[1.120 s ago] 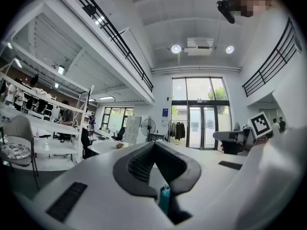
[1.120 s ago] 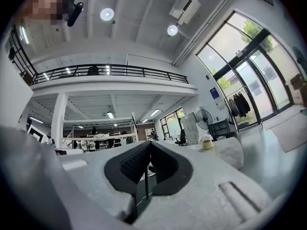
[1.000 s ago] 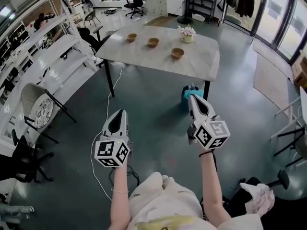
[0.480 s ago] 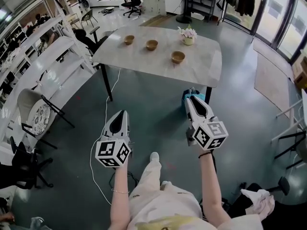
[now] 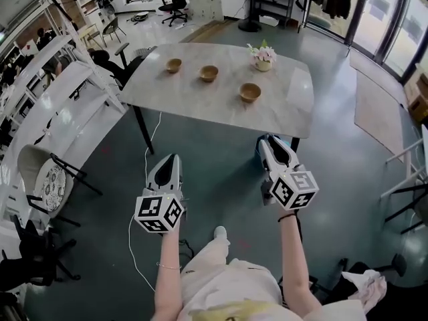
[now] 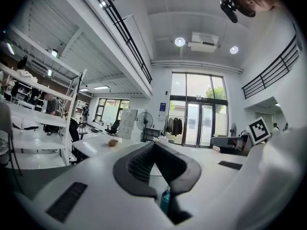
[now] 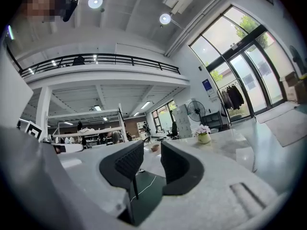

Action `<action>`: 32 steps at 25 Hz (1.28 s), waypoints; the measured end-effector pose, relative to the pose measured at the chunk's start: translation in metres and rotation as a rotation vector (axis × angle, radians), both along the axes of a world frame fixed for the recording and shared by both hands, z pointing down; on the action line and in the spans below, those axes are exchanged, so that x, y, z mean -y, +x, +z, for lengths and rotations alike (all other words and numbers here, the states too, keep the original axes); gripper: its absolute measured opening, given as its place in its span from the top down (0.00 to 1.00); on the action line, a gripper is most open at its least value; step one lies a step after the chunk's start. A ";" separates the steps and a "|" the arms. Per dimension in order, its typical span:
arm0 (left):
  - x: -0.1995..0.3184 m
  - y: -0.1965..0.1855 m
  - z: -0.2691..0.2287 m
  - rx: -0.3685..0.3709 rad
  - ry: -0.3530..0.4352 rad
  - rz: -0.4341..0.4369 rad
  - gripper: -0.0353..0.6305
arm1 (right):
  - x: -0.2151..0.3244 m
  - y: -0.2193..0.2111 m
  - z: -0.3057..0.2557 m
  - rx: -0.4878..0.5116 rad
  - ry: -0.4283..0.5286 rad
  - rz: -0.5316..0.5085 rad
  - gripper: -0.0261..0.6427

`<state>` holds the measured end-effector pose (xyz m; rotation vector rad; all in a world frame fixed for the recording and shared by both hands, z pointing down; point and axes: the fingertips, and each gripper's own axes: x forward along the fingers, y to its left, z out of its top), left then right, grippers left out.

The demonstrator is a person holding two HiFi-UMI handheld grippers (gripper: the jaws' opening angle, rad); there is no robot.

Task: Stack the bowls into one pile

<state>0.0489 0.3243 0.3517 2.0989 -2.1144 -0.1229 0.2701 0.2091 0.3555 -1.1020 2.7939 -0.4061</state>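
On your left gripper (image 5: pixel 165 159) the fingers meet, empty. On your right gripper (image 5: pixel 269 141) they have just been opening, with nothing between. Three bowls (image 5: pixel 208 73) sit apart on the counter (image 5: pixel 200 102).

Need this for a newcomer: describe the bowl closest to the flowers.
Find the grey table mid-room. Three brown bowls sit apart on it in a slanting row. This bowl is the rightmost, in front of the flower pot, closest to the near edge.
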 end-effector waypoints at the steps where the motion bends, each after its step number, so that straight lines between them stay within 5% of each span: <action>1: 0.009 -0.005 0.001 -0.002 -0.001 0.006 0.95 | 0.008 -0.004 0.001 -0.001 -0.003 0.006 0.82; 32: 0.234 -0.087 0.050 -0.081 -0.101 0.069 0.95 | 0.229 -0.073 0.057 0.001 -0.158 0.113 0.76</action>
